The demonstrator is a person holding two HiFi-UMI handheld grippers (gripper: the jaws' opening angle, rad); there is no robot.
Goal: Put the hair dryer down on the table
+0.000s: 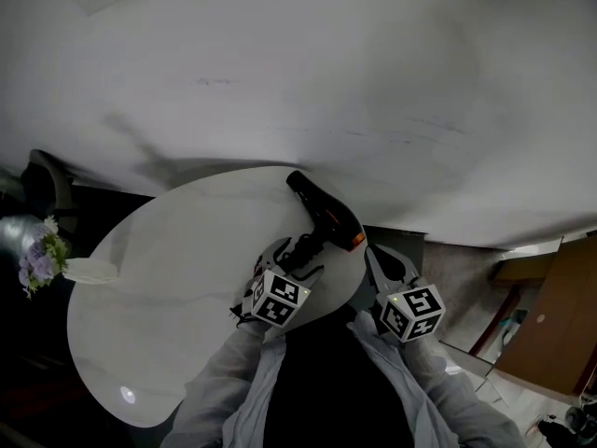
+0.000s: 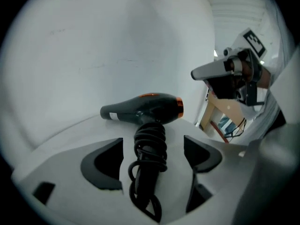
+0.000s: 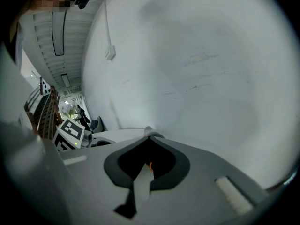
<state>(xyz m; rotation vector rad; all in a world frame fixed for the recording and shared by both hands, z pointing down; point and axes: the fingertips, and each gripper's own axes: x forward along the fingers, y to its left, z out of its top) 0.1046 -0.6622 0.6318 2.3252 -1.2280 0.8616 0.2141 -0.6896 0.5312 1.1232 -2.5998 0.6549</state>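
hair dryer point(image 2: 143, 108) lies on the table point(image 1: 168, 278) near its edge, cord-wrapped handle running straight back between the left gripper point(image 2: 152, 149) jaws, which stand wide and clear of it; right gripper point(image 3: 149, 137) pinched together, empty, further off

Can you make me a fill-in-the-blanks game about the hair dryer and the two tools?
The hair dryer lies on the white ____.
The ring on its barrel is ____.
The left tool's jaws are ____, not gripping.
The right tool's jaws are ____.
Missing words: table, orange, open, shut.
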